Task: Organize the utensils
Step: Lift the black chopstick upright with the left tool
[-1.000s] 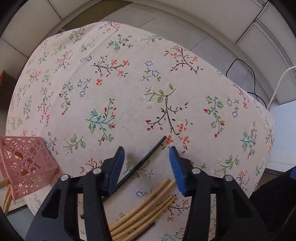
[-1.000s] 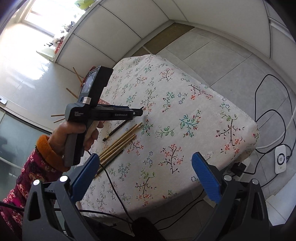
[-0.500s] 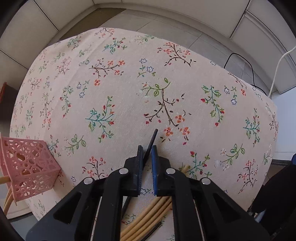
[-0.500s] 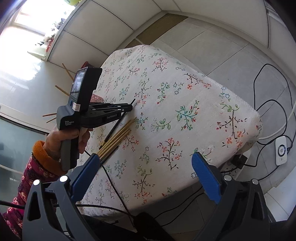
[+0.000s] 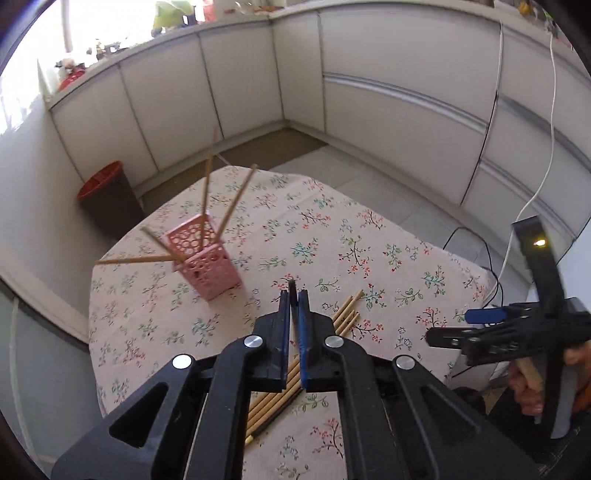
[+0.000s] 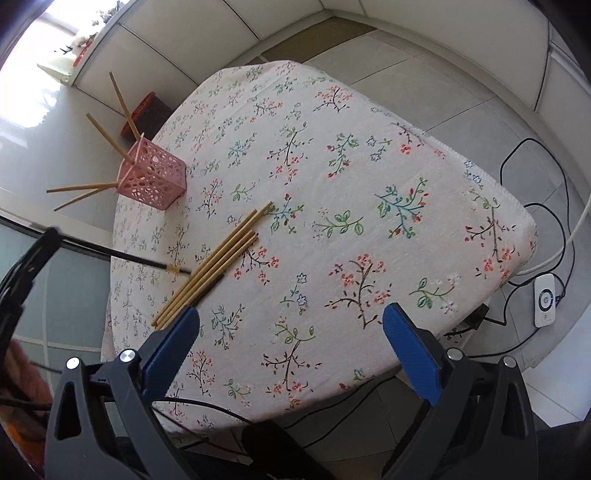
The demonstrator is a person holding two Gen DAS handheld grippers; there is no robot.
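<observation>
Chopstick (image 5: pixel 292 286), black, sat pinched in our closed left hand-held gripper (image 5: pixel 293 301), lifted toward the pink holder (image 5: pixel 205 260) at ten o'clock. From the right wrist, our right hand-held gripper (image 6: pixel 291 326) gaped empty above the tabletop (image 6: pixel 369 166); bamboo chopsticks (image 6: pixel 218 258) waited at eleven o'clock.

A: How's my feed looking for light?

B: Bright daylight from the upper left in both views. The window (image 5: pixel 92 33) is blown out to white on my left wrist view, and there's glare on the floor (image 6: pixel 33 110) in the right one.

A: Shadows?

B: Soft ones only. The table (image 6: pixel 369 155) is evenly lit and its floral print reads sharp in the middle.

A: Distortion?

B: Strong fisheye. Wall panels (image 5: pixel 406 96) bow, and the corners go black. The right claw (image 5: pixel 480 326) and the hand (image 5: pixel 528 384) behind it smear at my frame edge.
</observation>
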